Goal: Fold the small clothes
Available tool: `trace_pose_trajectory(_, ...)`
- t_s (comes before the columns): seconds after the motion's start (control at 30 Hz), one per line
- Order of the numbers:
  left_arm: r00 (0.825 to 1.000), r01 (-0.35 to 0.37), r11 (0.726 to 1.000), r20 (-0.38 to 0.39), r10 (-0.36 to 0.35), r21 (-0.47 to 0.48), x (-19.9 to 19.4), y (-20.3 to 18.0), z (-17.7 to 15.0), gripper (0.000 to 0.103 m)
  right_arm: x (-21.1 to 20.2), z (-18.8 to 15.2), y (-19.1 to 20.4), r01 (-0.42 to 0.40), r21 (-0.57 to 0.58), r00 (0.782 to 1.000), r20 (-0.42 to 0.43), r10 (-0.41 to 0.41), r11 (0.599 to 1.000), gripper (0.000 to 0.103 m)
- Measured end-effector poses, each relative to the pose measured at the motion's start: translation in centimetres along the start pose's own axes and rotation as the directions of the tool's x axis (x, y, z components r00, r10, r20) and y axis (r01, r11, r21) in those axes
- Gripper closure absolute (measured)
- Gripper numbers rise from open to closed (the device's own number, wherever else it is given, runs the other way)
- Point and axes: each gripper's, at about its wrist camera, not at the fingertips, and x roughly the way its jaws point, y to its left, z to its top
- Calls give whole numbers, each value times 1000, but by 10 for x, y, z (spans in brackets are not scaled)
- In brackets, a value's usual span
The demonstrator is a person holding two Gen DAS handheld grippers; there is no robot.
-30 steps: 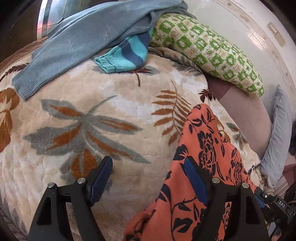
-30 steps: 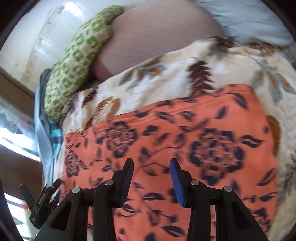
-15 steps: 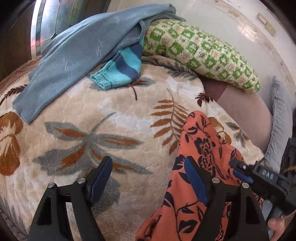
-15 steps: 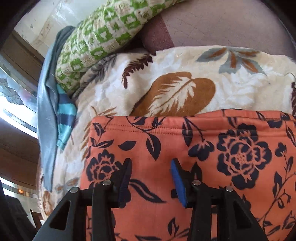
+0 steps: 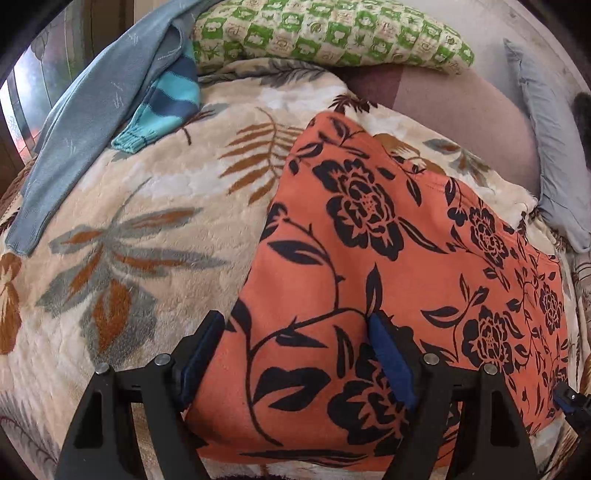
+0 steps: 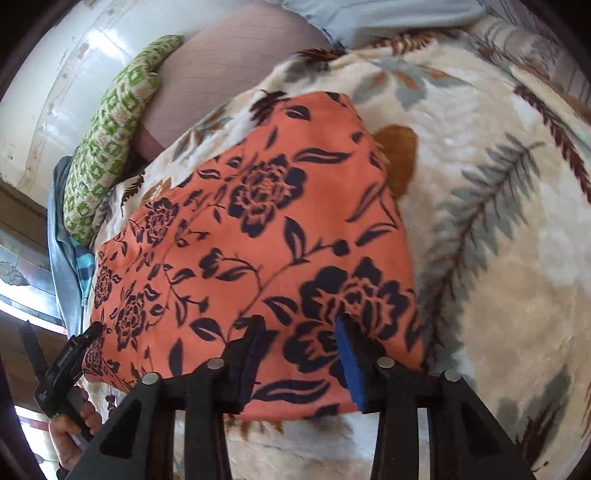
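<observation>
Both the left tongs (image 5: pixel 295 354) and right tongs (image 6: pixel 299 354) gape over the orange floral garment (image 5: pixel 388 258); no writing is legible.

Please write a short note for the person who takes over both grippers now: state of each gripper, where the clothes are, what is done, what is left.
Left gripper: open, over the near edge of the orange floral garment.
Right gripper: open, over the same garment's near edge.
The garment lies flat on the leaf-print blanket, looking folded.
The grey-blue sweater and striped knit lie unfolded by the green pillow; probably next.
</observation>
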Motion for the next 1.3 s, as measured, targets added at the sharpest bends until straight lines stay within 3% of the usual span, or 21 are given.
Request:
trace_pose_trajectory(0.13, 999, -8, 999, 54, 6, 39, -20, -4, -5, 23, -13, -8, 23, -30, -83, 998, 54, 35, 996, 70)
trace_pose_trajectory(0.2, 998, -9, 998, 63, 5, 67, -24, -8, -8, 23, -5, -16, 37, -28, -140, 999, 36, 33, 990, 70)
trace_pose_trajectory(0.3, 997, -76, 991, 41, 72, 107, -15, -7, -12, 21, 16, -25, 39, 2, -169, 1000, 18, 1, 986, 70)
trace_pose_trajectory(0.37, 998, -62, 995, 7, 62, 79, -7, -1, -12, 20, 14, -25, 40, -3, -162, 1000, 29, 8, 987, 70)
trace_pose_trajectory(0.5, 999, -41, 999, 30, 40, 34, -21, 0, -14, 20, 0, -26, 48, -113, -178, 990, 61, 126, 977, 70)
trace_pose_trajectory(0.6, 996, -28, 998, 85, 23, 53, -36, -11, -17, 20, 10, -32, 67, -173, -205, 983, 25, 182, 963, 68)
trace_pose_trajectory(0.67, 994, -59, 993, 97, 50, 98, -37, -24, -21, 20, 33, -39, 82, -196, -206, 980, -53, 189, 959, 68)
trace_pose_trajectory(0.77, 982, -178, 963, 94, 162, 202, -25, -42, -26, 19, 43, -54, 108, -83, -332, 996, -16, 82, 940, 66)
trace_pose_trajectory(0.83, 975, -222, 944, 80, 209, 242, -15, -45, -26, 18, 39, -56, 110, -71, -367, 997, -18, 70, 927, 66)
trace_pose_trajectory(0.97, 993, -96, 993, 71, 91, 71, -33, -12, -13, 18, 15, -38, 77, -249, -196, 968, -82, 238, 948, 66)
trace_pose_trajectory(1.03, 994, -66, 998, 84, 68, -21, -42, 11, -10, 18, 1, -28, 55, -317, -97, 948, -66, 312, 943, 58)
trace_pose_trajectory(1.07, 994, -55, 997, 87, 60, -58, -45, 21, -10, 18, -5, -24, 45, -349, -49, 937, -54, 346, 936, 39)
trace_pose_trajectory(1.1, 995, -42, 995, 85, 50, -93, -47, 34, -11, 18, -10, -21, 35, -382, -7, 924, -36, 382, 924, 34)
trace_pose_trajectory(1.2, 998, 3, 979, 62, 10, -203, -48, 67, -18, 18, -20, -18, 14, -444, 73, 895, -6, 445, 893, 34)
trace_pose_trajectory(1.3, 997, 79, 944, 37, -71, -321, -50, 86, -30, 18, -25, -22, 3, -477, 128, 877, -6, 481, 870, 34)
